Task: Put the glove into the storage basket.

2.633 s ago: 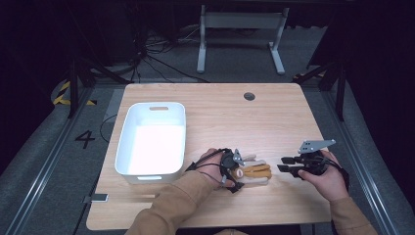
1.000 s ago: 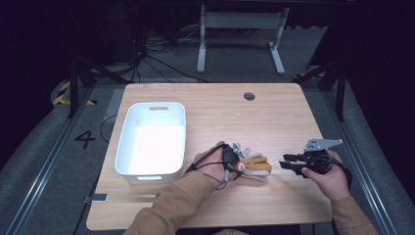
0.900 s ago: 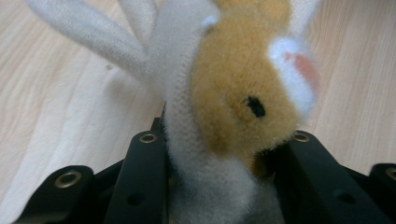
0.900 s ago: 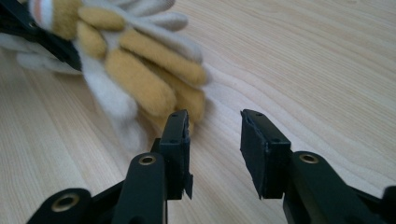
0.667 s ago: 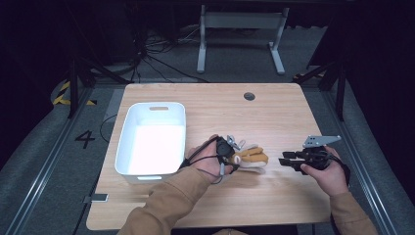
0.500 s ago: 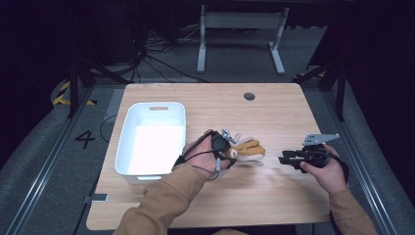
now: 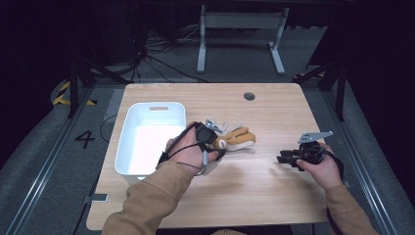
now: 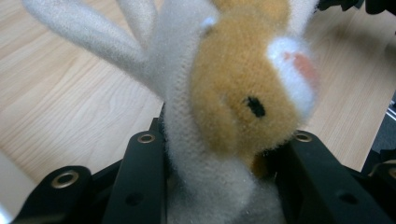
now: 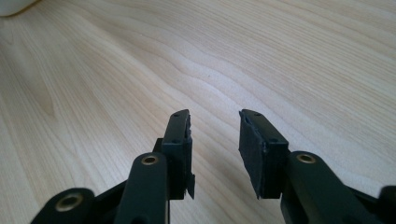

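We look down on a light wooden tabletop [image 7: 274, 196] with rounded corners and a round dark cable port [image 7: 249, 96] near its far edge. Around it we see grey carpeted floor [image 7: 44, 161], darker toward the far side, where the room falls into shadow. On the left, a metal rail [image 7: 46, 169] runs near to far along the floor, beside a painted numeral 4 [image 7: 84, 139] and a patch of yellow-and-black hazard tape [image 7: 62, 93]. Black cables [image 7: 147, 54] lie tangled on the far floor. Beyond the table we note the grey legs of a second stand [image 7: 240, 34]. Dark struts [image 7: 337, 78] rise at the right.
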`<act>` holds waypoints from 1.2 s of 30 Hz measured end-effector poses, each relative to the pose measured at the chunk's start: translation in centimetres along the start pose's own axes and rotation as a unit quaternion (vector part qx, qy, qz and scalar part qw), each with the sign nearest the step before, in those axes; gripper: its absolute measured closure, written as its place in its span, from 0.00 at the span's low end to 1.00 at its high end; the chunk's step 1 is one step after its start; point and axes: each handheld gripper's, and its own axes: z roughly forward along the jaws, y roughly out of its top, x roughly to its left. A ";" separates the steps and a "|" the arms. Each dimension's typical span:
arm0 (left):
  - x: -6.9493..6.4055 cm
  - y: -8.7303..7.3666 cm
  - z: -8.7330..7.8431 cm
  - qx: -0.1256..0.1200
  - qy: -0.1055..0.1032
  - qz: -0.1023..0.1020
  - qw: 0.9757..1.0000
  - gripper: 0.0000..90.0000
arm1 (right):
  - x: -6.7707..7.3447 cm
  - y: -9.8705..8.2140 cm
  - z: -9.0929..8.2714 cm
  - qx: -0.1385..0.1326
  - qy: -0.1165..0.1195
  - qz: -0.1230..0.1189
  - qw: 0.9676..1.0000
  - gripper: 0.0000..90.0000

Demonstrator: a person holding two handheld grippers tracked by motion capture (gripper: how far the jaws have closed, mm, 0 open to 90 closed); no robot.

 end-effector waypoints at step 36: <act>7.0 -2.4 -9.8 -0.045 0.110 -0.143 0.983 0.72 | -0.1 -0.7 0.4 0.003 -0.028 0.001 1.000 0.74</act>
